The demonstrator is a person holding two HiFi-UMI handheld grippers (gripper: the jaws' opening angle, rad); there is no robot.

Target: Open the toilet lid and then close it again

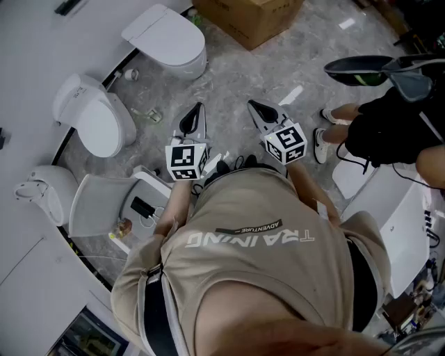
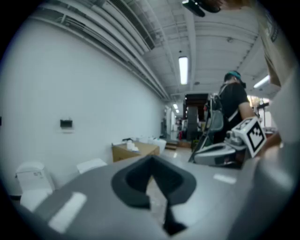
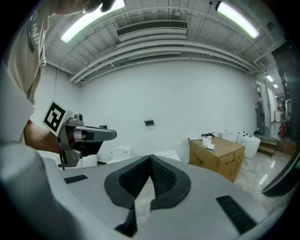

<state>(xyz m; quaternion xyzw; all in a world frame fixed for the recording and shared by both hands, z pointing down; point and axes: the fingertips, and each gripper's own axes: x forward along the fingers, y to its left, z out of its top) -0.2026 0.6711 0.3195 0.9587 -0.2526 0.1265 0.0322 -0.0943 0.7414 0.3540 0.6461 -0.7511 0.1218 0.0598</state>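
Three white toilets stand along the left wall in the head view: a far one (image 1: pixel 167 38), a middle one (image 1: pixel 97 118) and a near one (image 1: pixel 104 201) beside my left side. All three lids lie down. My left gripper (image 1: pixel 197 111) and right gripper (image 1: pixel 254 106) are held side by side at chest height over the floor, well apart from every toilet. Both are shut with nothing between the jaws. In the left gripper view the gripper (image 2: pixel 151 159) points across the room; in the right gripper view the gripper (image 3: pixel 150 157) points at the wall, with two toilets (image 3: pixel 122 152) low in the distance.
A cardboard box (image 1: pixel 247 17) sits on the floor ahead. Another person (image 1: pixel 389 125) stands at the right beside a white unit (image 1: pixel 396 222). Small items and cables (image 1: pixel 142 208) lie by the near toilet. Grey marbled floor (image 1: pixel 229 76) spreads between the toilets and the box.
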